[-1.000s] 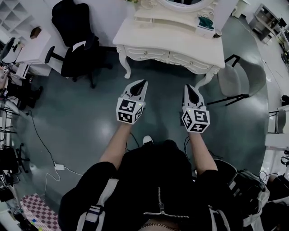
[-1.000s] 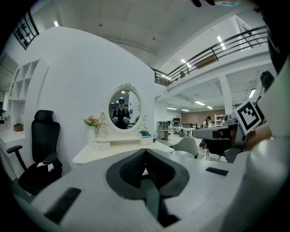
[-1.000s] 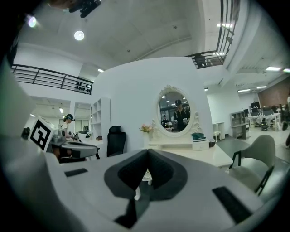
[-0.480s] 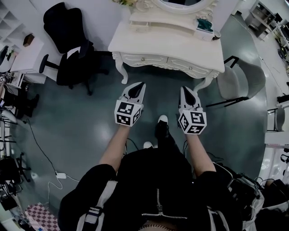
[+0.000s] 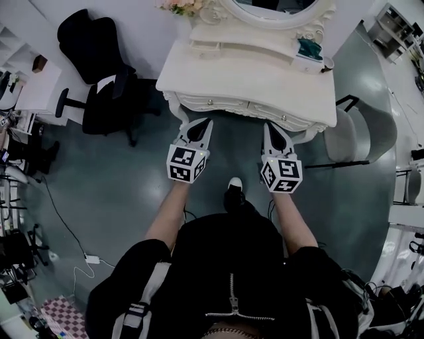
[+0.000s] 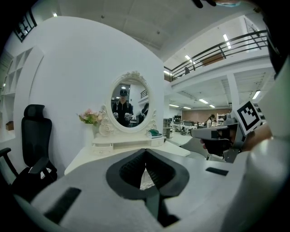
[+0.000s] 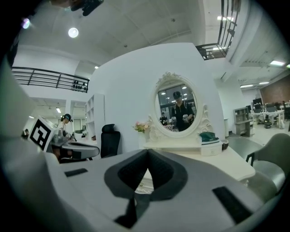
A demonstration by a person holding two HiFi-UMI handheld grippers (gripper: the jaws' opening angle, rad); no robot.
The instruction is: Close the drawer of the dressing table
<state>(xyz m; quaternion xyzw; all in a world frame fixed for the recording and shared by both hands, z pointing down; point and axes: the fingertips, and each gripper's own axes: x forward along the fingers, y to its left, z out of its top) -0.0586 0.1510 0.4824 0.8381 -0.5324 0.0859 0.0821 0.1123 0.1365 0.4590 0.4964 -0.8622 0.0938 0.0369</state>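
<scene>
Two grippers presented; condition?

Reply: left gripper (image 5: 207, 122) has its jaws fully together with nothing between them; right gripper (image 5: 268, 126) likewise closed and empty.

Query: where is the drawer?

Reply: drawer fronts (image 5: 213, 103) run under the top of the white dressing table (image 5: 245, 73), just ahead of both tips; mirror (image 5: 278, 5) behind; black chair (image 5: 99, 46) at left.

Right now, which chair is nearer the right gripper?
The grey chair, at the dressing table's right end beside the right gripper; the black office chair stands off the left end.
</scene>
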